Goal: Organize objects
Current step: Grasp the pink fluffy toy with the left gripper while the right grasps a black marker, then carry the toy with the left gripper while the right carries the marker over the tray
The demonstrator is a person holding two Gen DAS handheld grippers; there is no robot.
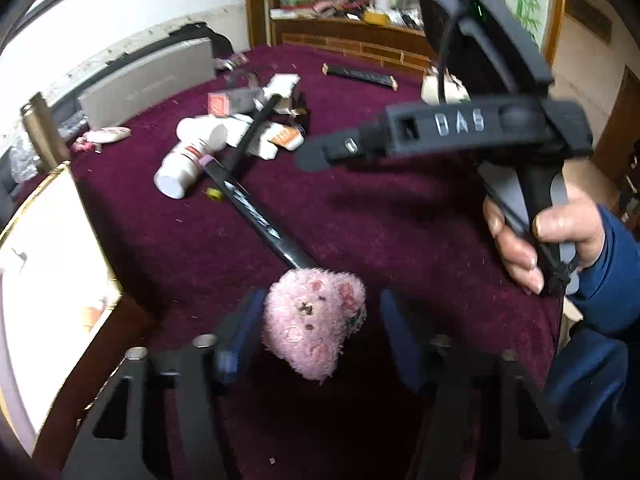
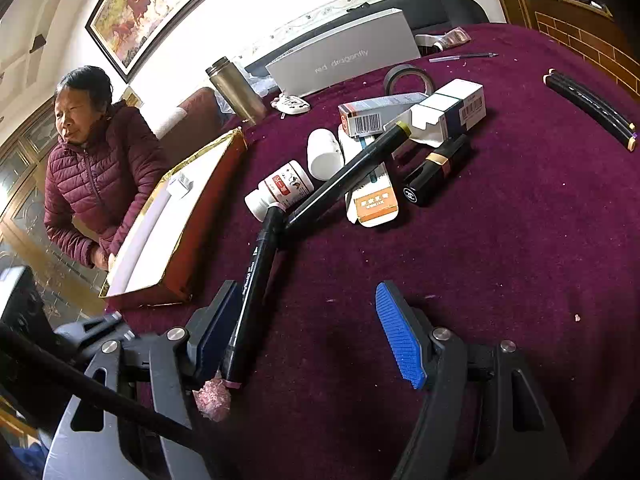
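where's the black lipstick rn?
Right wrist view, upper centre-right: lipstick lies on the purple cloth, just below the white boxes, right of the orange-labelled carton.

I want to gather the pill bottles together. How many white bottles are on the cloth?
2: a labelled bottle lying at the pile's near left, and a plain white one just behind it beside the cartons. The pile may hide others.

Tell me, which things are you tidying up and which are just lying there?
Probably for the job: pink fluffy toy, long black marker pen, white plastic pill bottle, open gold-rimmed box.
Just lying about: steel flask, grey tape roll, framed painting.
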